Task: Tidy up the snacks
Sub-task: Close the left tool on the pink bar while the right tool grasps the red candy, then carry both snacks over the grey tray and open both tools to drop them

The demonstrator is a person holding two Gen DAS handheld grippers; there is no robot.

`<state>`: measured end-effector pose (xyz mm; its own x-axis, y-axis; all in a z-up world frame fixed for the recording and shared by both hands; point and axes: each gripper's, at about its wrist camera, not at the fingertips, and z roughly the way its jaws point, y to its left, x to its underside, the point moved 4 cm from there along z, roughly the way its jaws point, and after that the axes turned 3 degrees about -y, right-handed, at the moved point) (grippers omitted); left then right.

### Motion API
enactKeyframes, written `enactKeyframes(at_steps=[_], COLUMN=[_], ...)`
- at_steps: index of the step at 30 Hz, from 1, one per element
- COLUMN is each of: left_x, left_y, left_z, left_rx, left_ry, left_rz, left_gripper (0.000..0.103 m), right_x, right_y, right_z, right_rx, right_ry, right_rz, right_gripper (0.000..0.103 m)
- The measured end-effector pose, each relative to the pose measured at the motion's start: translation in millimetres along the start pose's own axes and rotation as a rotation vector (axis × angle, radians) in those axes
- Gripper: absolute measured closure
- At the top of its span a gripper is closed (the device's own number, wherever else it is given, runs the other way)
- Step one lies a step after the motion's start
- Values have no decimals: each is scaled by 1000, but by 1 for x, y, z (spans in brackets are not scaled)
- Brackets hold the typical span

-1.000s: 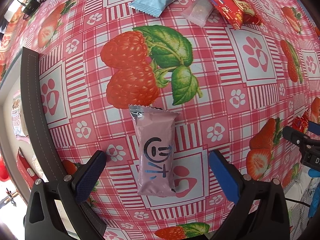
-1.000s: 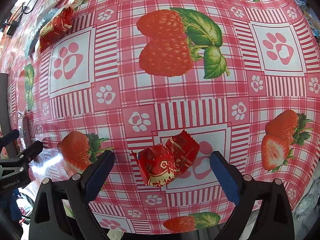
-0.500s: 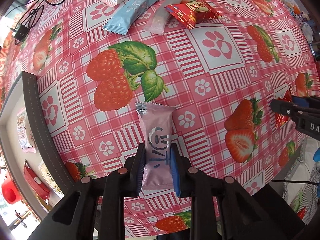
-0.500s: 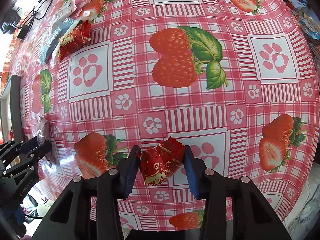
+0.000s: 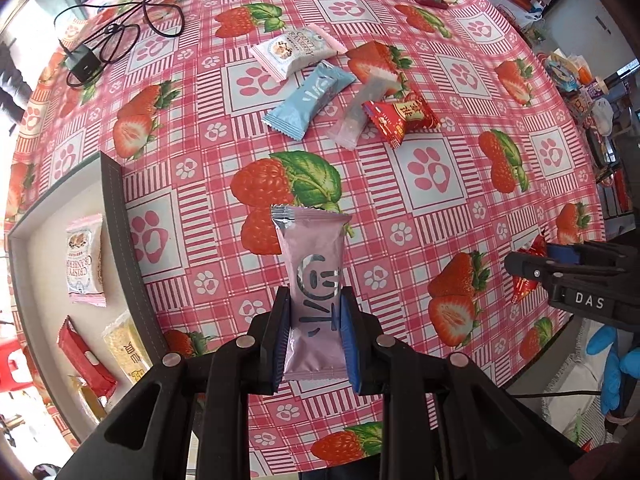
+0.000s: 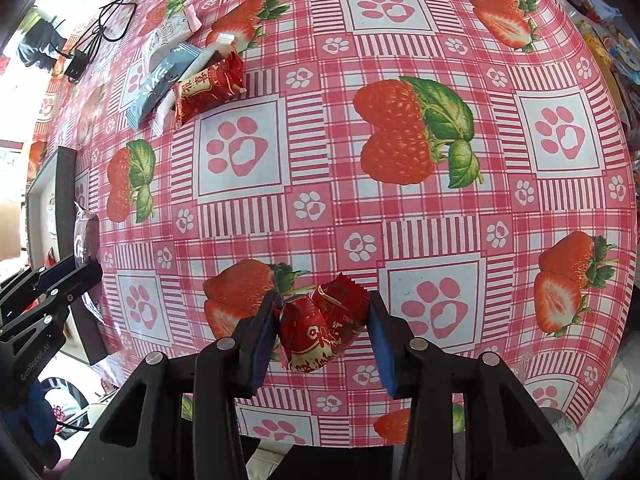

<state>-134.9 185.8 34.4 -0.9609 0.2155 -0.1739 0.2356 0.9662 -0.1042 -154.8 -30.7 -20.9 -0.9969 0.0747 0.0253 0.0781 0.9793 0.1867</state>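
Both grippers are rising off the red-checked strawberry tablecloth [image 5: 432, 92], jaws having closed since a second ago. The left gripper [image 5: 314, 336] is clamping the pink foil snack packet [image 5: 314, 264]; the right gripper [image 6: 322, 328] is pinching the crumpled red wrapped snack [image 6: 320, 324]. The dark-rimmed tray [image 5: 120, 248] is sitting left, open cloth lying between.

We see a table [image 5: 436, 168] covered in a pink checked cloth printed with strawberries and paw prints. At its far left lies a black charger [image 5: 82, 65] with its looped cable [image 5: 132, 24]. Clutter crowds the far right, too blurred to tell.
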Motion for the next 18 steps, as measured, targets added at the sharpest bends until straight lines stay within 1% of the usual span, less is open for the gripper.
enactKeyframes(at_steps=[3,6,13,15,18], left_x=[0,4,13,15,18], left_y=[17,33,58,67,80], left_z=[-10,-19,-35,-39,-45], left_rx=[10,12,11,9,3], left_ry=[-34,-65,-118,-130,-145], left_rz=[-41,-76,-139,-158,-185], left_gripper=[77,77,77,77,77], right_x=[-9,-10,-23,-25,-22], right_y=[15,33,81,92,99], right_z=[-10,-19,-37,-38,-28], right_rx=[2,3,-3,-7,-20], right_ry=[-8,-16,-34,-41,-51], right_rz=[-27,-59,-146,-175,-218], right_gripper=[58,58,58,58,58])
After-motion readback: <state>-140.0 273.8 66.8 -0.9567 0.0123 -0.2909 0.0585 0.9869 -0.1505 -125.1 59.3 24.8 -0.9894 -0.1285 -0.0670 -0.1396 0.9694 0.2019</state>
